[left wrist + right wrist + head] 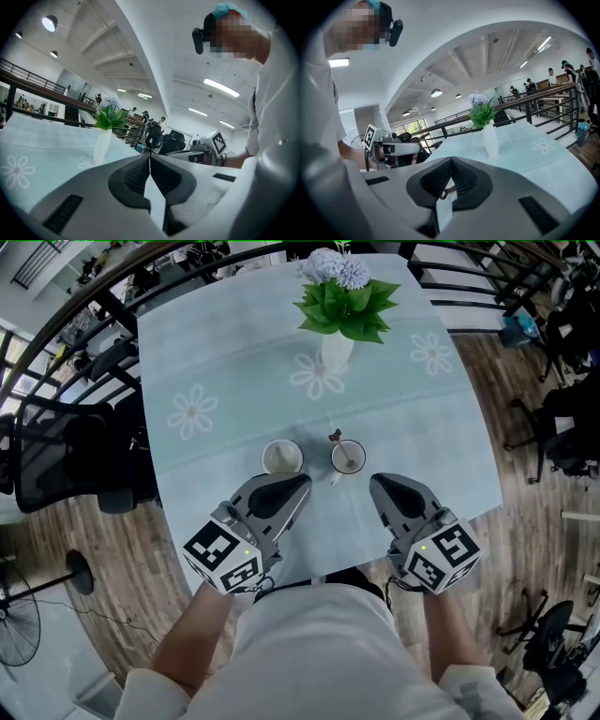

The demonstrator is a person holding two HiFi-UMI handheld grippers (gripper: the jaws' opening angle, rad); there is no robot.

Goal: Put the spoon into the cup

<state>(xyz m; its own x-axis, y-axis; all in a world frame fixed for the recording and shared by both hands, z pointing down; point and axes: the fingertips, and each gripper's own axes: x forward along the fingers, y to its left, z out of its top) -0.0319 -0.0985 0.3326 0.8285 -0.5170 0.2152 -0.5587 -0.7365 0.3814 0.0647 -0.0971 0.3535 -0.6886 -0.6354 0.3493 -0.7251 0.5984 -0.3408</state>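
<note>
The spoon (336, 438) looks to me to be in already: it leans inside the right-hand cup (361, 457), bowl down, with the dark end of its handle poking over the far rim. A second cup (282, 457) stands just to its left and seems empty. Both sit on the near part of the surface (234, 362), well apart from the vase (337, 351) at the far side.

My left gripper (302, 482) has its jaws clenched with nothing between the pads, and the same goes for the right gripper (375, 480). Each hangs just near of the cups, touching neither as far as I can tell.

The danger now is my own hands. The jaw tips point at the cups from close by, so a small push forward from either side could knock a cup over or slide it on the cloth. The spoon rests at a slant, and I judge its raised handle the easiest thing to catch; a brush there could lever it out or tip the cup. Dragging a gripper across the cloth could also tug both cups along.
</note>
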